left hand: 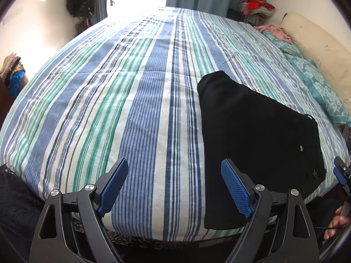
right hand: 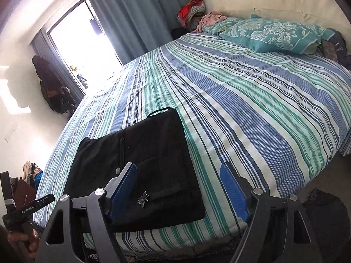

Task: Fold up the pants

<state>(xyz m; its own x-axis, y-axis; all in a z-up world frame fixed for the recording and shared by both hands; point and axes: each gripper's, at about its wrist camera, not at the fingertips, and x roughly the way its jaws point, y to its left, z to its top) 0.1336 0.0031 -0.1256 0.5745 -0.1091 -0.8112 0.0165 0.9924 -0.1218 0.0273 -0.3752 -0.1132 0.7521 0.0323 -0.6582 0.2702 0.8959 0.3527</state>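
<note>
Black pants [left hand: 258, 135] lie folded into a flat rectangle near the front edge of the striped bed [left hand: 131, 92]. In the left wrist view they are at the right; my left gripper [left hand: 175, 166] hovers open beside them, over bare sheet, nothing between its blue pads [left hand: 235, 188]. In the right wrist view the same pants [right hand: 140, 160] lie at the lower left, a small metal emblem on top. My right gripper [right hand: 178, 171] stands open above the pants' right edge, its left pad [right hand: 122, 188] over the cloth, nothing gripped.
Teal patterned pillows [right hand: 269, 35] and a pink cloth [right hand: 210, 18] lie at the head of the bed. Piled clothes [left hand: 256, 7] sit in the far corner by blue curtains [right hand: 140, 11]. Bags hang on the wall [left hand: 80, 0]. A hand holding the other gripper [right hand: 22, 208] shows at lower left.
</note>
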